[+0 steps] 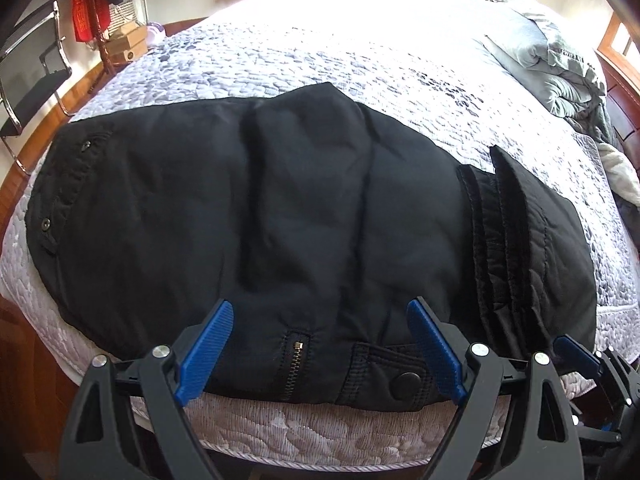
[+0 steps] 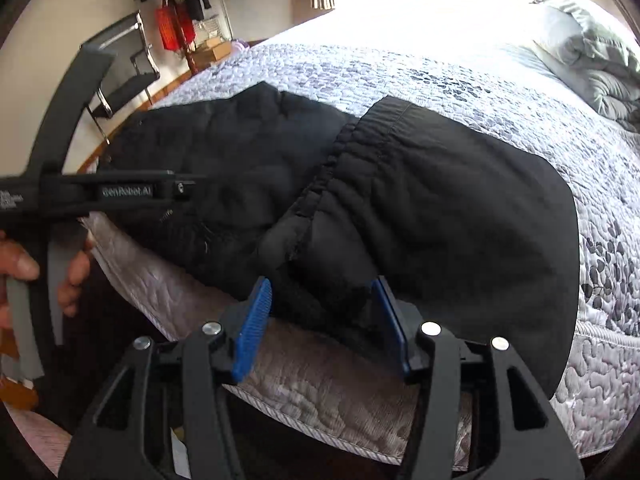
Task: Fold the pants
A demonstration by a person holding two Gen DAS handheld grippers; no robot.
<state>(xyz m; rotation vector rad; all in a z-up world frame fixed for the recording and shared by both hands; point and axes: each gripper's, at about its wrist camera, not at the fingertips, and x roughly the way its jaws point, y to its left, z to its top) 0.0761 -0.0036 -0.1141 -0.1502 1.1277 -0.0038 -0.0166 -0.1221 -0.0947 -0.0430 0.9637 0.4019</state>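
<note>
Black padded pants (image 1: 280,208) lie folded across the near edge of the bed (image 1: 360,64), with a zipper and a snap button at the near hem. An elastic waistband (image 2: 340,164) lies over the right part. My left gripper (image 1: 320,344) is open, its blue pads either side of the zipper area at the near edge. My right gripper (image 2: 324,320) is open around a black fold of the pants (image 2: 440,208) at the bed edge. The right gripper also shows at the lower right of the left wrist view (image 1: 580,356).
A quilted white-grey bedspread (image 2: 480,92) covers the bed. A grey duvet (image 1: 552,64) is piled at the far right. A chair (image 1: 28,80), boxes (image 1: 126,44) and red bags (image 1: 86,16) stand at the far left. The left gripper's body (image 2: 100,192) and a hand show at left.
</note>
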